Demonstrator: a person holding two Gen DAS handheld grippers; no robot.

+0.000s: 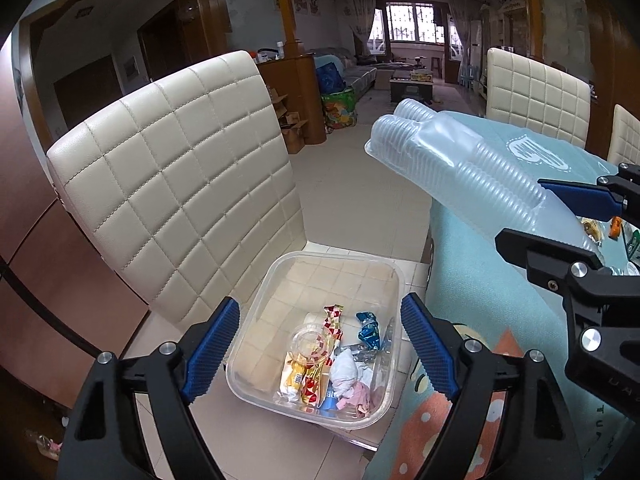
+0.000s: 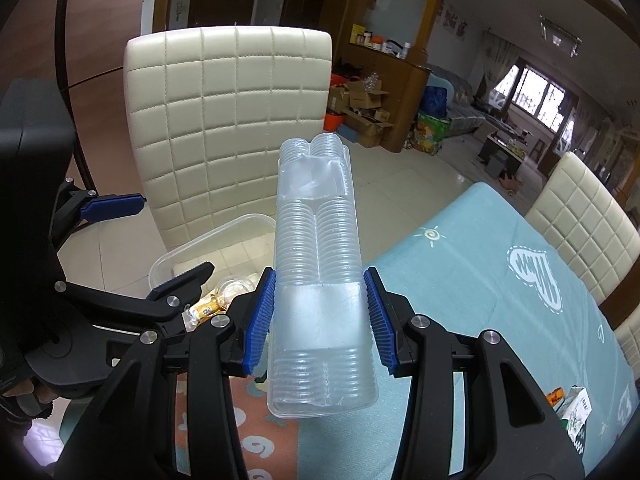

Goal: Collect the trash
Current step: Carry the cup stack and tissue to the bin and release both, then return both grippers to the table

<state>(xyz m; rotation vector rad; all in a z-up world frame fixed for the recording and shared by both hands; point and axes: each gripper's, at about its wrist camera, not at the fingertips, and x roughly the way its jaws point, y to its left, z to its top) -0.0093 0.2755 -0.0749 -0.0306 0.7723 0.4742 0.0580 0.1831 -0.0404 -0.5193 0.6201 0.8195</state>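
Gripping a ribbed clear tray (image 2: 318, 276), right tool (image 2: 320, 320), left tool (image 1: 320, 344) released above bin (image 1: 256, 292), bin's wrappers partly hidden

Glossy ribbed clear-plastic tray (image 2: 316, 280); smooth clear-plastic bin (image 1: 280, 280); quilted leather-look chair (image 1: 172, 184).

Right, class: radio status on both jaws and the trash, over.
Left gripper open over clear bin. Right gripper shut on ribbed plastic tray. Nothing blocking.

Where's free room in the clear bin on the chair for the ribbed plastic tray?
In the clear bin, the far half toward the chair back is bare. The near half is crowded with wrappers and a small clear cup. The ribbed plastic tray looks longer than that patch.
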